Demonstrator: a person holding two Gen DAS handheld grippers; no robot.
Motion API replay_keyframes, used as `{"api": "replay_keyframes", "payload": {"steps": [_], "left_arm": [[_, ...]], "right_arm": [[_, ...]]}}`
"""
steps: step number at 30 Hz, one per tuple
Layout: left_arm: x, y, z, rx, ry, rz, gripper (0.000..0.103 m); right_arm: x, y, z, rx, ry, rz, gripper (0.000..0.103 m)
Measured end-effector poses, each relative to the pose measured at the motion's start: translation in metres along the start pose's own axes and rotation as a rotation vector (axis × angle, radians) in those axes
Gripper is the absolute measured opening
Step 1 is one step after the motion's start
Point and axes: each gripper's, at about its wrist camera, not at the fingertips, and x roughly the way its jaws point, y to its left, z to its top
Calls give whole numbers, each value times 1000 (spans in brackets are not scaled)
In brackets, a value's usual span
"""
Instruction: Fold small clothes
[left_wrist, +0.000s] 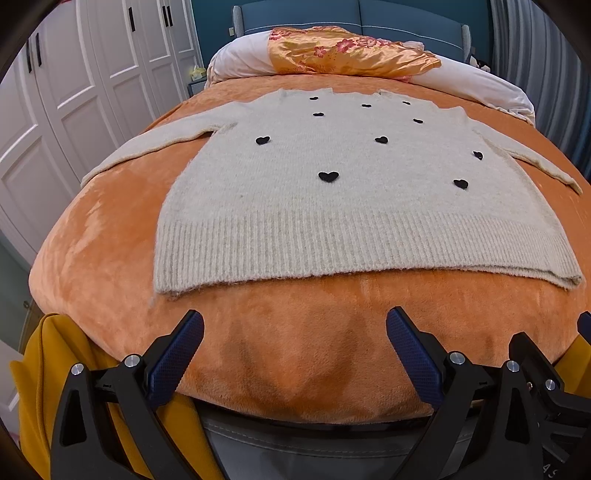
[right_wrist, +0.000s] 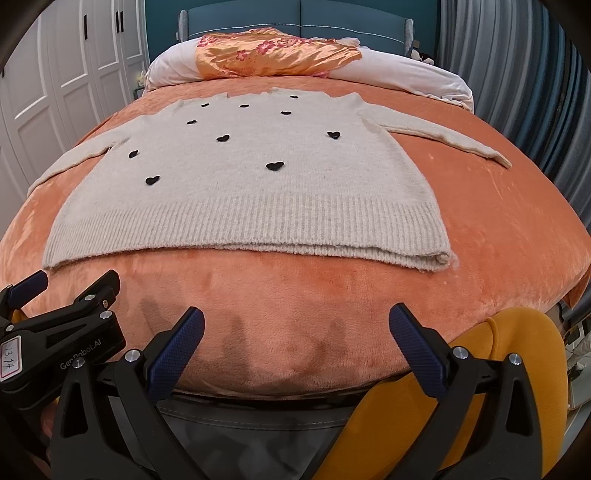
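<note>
While the cream sweater (left_wrist: 332, 206) lies flat on the orange blanket (left_wrist: 295, 332), we hold left gripper (left_wrist: 295, 343) and right gripper (right_wrist: 297, 343) wide, empty, short of its hem.

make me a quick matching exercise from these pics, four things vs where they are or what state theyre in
Things:
1. cream knitted sweater with black hearts
2. orange floral satin cloth
3. left gripper
4. white panelled wardrobe doors

Places or states:
A. open, holding nothing
B. on the white pillow at the headboard
C. spread flat, sleeves out
D. beside the bed

Pairs: 1-C, 2-B, 3-A, 4-D
</note>
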Motion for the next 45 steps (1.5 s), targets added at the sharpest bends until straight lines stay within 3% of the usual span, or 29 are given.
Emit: {"api": "replay_keyframes", "payload": {"steps": [16, 28, 34, 37, 45], "left_arm": [[1, 2, 1, -19, 10, -23, 96], [7, -3, 36, -19, 3, -12, 97], [19, -4, 72, -15, -4, -33, 97], [31, -5, 93, -9, -4, -12, 97], [72, -3, 141, -37, 1, -3, 97]], "right_arm": [[4, 0, 1, 16, 15, 28, 98], [17, -53, 40, 134, 23, 35, 98], [55, -137, 102, 212, -9, -22, 98], [92, -212, 145, 309, -15, -54, 98], [179, -375, 217, 606, -45, -130, 98]]}}
